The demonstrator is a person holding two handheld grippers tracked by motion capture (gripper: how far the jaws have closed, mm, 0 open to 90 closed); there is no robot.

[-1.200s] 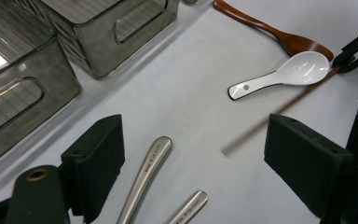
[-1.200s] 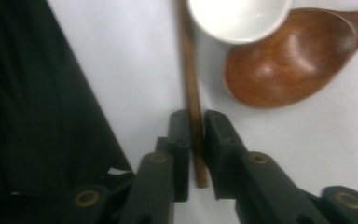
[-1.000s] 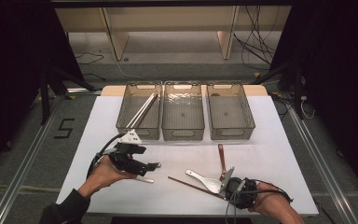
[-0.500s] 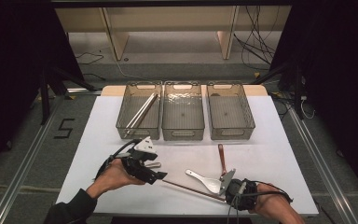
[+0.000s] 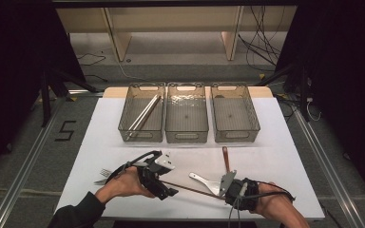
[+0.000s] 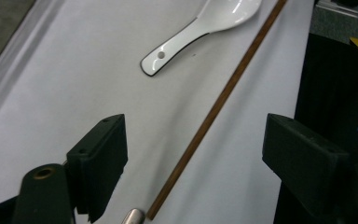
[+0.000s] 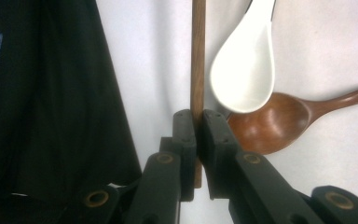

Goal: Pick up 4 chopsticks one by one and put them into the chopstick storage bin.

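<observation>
A long brown chopstick [image 5: 190, 188] lies near the table's front edge. My right gripper [image 5: 222, 191] is shut on one end of it; in the right gripper view the jaws [image 7: 198, 121] pinch the chopstick [image 7: 198, 56]. My left gripper [image 5: 164, 185] is open at the other end. In the left gripper view the chopstick [image 6: 214, 109] runs on the table between the wide jaws of this gripper [image 6: 198, 140], untouched. A white spoon [image 5: 202, 179] [image 6: 200, 32] [image 7: 247, 70] lies beside the chopstick, its bowl overlapping a wooden spoon [image 5: 225, 159] [image 7: 279, 121].
Three clear bins stand in a row at the back: the left bin [image 5: 141, 135] holds a pair of pale chopsticks [image 5: 145, 114], the middle bin [image 5: 186, 137] and right bin [image 5: 235, 137] look bare. A metal fork [image 5: 102, 173] lies left of the left hand.
My left gripper has moved right and toward the front edge, reaching the chopstick's free end. The right gripper has stayed put, still shut on the chopstick.
</observation>
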